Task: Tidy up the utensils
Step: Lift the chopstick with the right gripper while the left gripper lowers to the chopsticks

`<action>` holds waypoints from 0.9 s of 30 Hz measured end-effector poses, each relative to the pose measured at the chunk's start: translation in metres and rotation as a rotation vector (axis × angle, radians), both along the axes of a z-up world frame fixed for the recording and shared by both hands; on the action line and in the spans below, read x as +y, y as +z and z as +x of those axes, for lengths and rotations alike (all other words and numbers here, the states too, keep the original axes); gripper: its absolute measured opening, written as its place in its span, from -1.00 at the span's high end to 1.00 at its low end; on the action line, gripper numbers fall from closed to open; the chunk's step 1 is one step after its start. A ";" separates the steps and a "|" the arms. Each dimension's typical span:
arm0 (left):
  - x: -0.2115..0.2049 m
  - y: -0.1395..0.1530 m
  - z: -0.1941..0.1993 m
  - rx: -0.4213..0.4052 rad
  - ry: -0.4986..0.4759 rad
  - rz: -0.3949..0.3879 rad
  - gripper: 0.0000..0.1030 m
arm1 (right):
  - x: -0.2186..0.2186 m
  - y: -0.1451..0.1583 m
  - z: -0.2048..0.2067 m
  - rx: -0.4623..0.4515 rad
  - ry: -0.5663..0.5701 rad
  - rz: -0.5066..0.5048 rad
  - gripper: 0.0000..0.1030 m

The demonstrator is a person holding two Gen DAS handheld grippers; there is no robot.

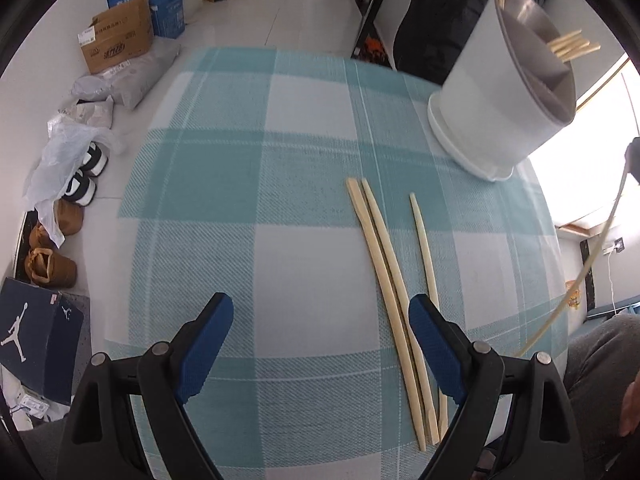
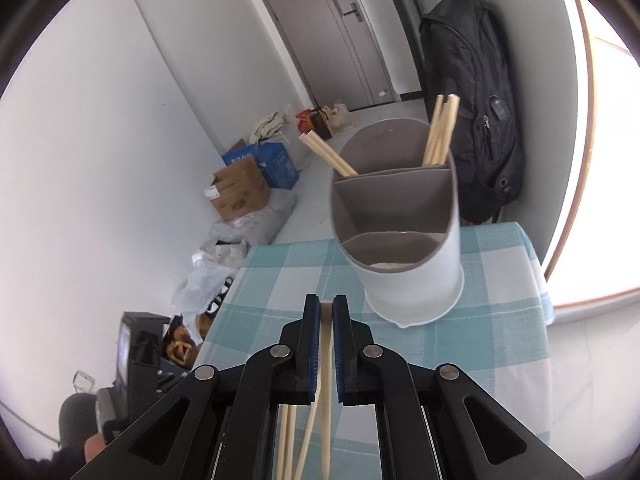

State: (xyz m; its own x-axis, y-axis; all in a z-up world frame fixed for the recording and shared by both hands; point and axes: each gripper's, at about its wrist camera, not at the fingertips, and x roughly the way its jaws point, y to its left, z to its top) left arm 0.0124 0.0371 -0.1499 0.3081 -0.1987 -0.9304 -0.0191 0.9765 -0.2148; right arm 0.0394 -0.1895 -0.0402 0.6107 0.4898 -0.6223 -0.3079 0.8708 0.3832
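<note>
Three pale wooden chopsticks (image 1: 394, 280) lie side by side on the teal checked tablecloth (image 1: 240, 184). My left gripper (image 1: 320, 344) is open and empty just above the cloth, its right finger (image 1: 434, 348) beside them. A grey divided utensil holder (image 1: 508, 92) stands at the far right, with several chopsticks inside. In the right wrist view my right gripper (image 2: 327, 312) is shut on one chopstick (image 2: 326, 360), held above the table in front of the holder (image 2: 400, 224). That held chopstick also shows in the left wrist view (image 1: 592, 256).
The table edge (image 1: 132, 208) drops to a floor with cardboard boxes (image 1: 120, 40), bags and shoes (image 1: 84, 176). A dark backpack (image 2: 472, 100) hangs on the wall behind the holder. A bright window (image 2: 608, 160) is at the right.
</note>
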 end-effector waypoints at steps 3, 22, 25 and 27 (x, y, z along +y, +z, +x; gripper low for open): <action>-0.009 -0.001 0.000 -0.004 -0.015 0.057 -0.68 | -0.012 0.001 -0.004 -0.011 0.000 0.005 0.89; -0.012 -0.008 0.031 0.051 0.031 0.223 -0.73 | -0.058 0.005 -0.012 -0.052 -0.019 0.102 0.89; -0.009 -0.011 0.042 0.056 0.063 0.221 -0.70 | -0.063 0.004 -0.011 -0.042 -0.020 0.120 0.89; -0.008 -0.013 0.048 0.057 0.060 0.226 -0.67 | -0.066 0.003 -0.009 -0.034 -0.024 0.128 0.89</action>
